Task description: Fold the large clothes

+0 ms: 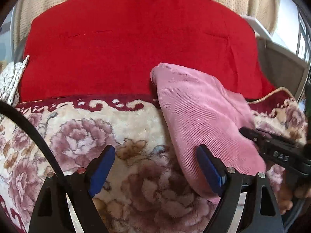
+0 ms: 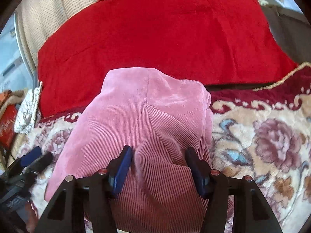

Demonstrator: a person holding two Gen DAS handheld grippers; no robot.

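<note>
A folded pink corduroy garment [image 2: 143, 116] lies on a floral blanket [image 2: 262, 136]. My right gripper [image 2: 158, 153] is open with its two blue-padded fingers straddling a raised ridge of the pink cloth, not closed on it. In the left wrist view the pink garment [image 1: 196, 112] lies at the right. My left gripper [image 1: 155, 153] is open over the floral blanket [image 1: 81, 136]; its right finger sits at the garment's left edge. The right gripper's black body [image 1: 276, 147] shows at the far right there.
A large red cloth [image 1: 126, 44] covers the surface beyond the blanket's dark red border. Beige knitted fabric [image 1: 38, 5] hangs behind it. A white patterned bundle [image 1: 11, 77] sits at the left. A grey bin and window frame [image 1: 281, 58] stand at the right.
</note>
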